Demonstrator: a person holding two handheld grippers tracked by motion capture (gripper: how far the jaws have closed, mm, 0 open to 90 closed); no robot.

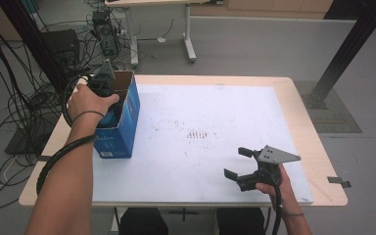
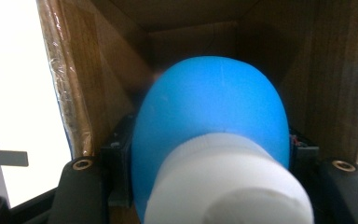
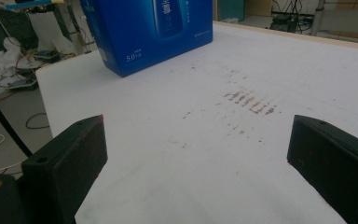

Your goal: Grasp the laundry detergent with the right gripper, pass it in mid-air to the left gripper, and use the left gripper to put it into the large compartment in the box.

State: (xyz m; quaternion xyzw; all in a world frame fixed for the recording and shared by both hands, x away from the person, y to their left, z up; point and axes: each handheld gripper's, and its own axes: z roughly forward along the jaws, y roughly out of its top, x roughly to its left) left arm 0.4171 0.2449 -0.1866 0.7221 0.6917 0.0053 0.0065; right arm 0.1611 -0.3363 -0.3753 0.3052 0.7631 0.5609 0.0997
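left gripper [image 1: 108,100] clamps blue plastic bottle with white cap [image 2: 209,140] inside blue cardboard box [image 1: 122,128], 9 o'clock (packing it) | right gripper [image 1: 239,162] open, idle, 5 o'clock on desk [image 1: 215,122]

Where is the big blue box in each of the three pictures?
High view: the blue box stands open at the table's left edge, with the left gripper reaching into it.
Left gripper view: its brown cardboard inside surrounds the blue bottle clamped in the jaws.
Right gripper view: its blue printed side sits top left, beyond the right gripper.
Shared landmark: the white table mat, which the two outside views share.
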